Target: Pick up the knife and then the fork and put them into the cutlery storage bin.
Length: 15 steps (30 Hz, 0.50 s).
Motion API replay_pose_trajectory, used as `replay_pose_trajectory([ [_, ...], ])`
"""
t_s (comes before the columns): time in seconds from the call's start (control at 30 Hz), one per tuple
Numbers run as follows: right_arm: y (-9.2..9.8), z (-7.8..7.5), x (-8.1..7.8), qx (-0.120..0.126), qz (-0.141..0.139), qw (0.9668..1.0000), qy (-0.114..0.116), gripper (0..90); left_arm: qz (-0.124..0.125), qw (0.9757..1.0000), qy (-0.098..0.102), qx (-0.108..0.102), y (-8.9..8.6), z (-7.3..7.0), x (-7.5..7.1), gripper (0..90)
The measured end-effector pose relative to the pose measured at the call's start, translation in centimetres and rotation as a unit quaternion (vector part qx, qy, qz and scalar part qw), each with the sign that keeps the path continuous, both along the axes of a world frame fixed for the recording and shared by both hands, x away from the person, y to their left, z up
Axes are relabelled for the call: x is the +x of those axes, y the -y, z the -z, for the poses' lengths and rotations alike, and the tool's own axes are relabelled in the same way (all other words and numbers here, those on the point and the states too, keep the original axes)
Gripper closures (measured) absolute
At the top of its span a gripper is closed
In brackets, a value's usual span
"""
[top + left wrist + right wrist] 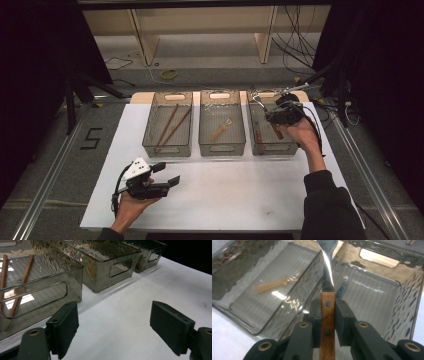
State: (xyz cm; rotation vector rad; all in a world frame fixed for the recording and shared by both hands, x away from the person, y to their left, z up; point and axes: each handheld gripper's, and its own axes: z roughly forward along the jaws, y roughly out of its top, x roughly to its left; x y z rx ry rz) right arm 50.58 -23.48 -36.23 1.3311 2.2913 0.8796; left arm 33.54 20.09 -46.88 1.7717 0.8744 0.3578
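So the right gripper (328,315) has its jaws clamped on a wooden-handled utensil (327,290), held over the right bin (270,145). Left gripper (113,327) sits wide open, empty, near the left bin (37,287).

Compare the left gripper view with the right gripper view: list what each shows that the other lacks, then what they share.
Left gripper view: the left gripper open over the white tabletop, with nothing between its jaws, and the bin holding two brown chopsticks.

Right gripper view: the right gripper shut on the wooden handle of a metal utensil, whose head is cut off at the top edge, above the right-hand bin; a pale plastic utensil lies in the middle bin.

Both: the clear middle bin.
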Motion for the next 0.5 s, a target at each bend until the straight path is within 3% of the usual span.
replay_pose_trajectory([
  [0.5, 0.4, 1.4, 1.2, -0.009, 0.027, 0.9995, -0.015, 77.6, 0.0, 1.0, -0.001, 0.001, 0.0, 0.0, 0.0, 22.2],
])
